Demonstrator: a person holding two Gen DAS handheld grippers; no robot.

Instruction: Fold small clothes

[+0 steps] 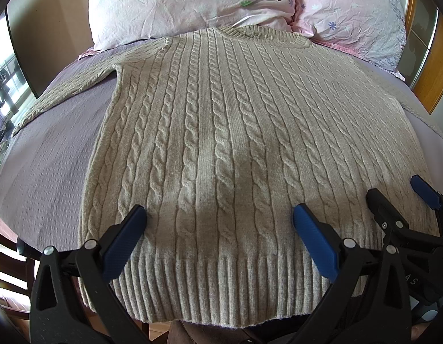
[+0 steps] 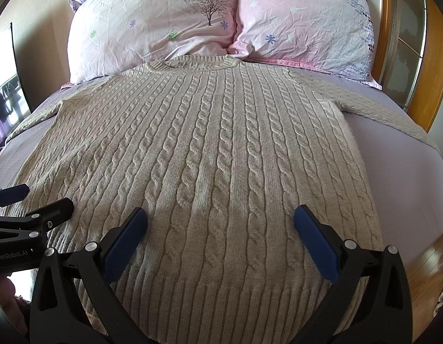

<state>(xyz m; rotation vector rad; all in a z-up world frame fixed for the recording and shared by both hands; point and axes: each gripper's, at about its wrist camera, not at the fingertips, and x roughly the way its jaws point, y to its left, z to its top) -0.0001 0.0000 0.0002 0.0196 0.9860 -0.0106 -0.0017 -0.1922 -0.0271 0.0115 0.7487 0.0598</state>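
Observation:
A beige cable-knit sweater (image 1: 221, 132) lies flat and face up on the bed, collar toward the pillows, ribbed hem nearest me; it also shows in the right wrist view (image 2: 210, 154). Its sleeves spread out to both sides. My left gripper (image 1: 220, 215) is open and empty, hovering over the left part of the hem. My right gripper (image 2: 221, 218) is open and empty over the right part of the hem. Each gripper shows in the other's view: the right one (image 1: 399, 197) at the right edge, the left one (image 2: 38, 197) at the left edge.
The sweater rests on a lilac bedsheet (image 1: 49, 157). Two pink floral pillows (image 2: 152, 20) (image 2: 304, 20) lean at the head. A wooden headboard (image 2: 433, 57) stands at the right. The bed's near edge lies just under the hem.

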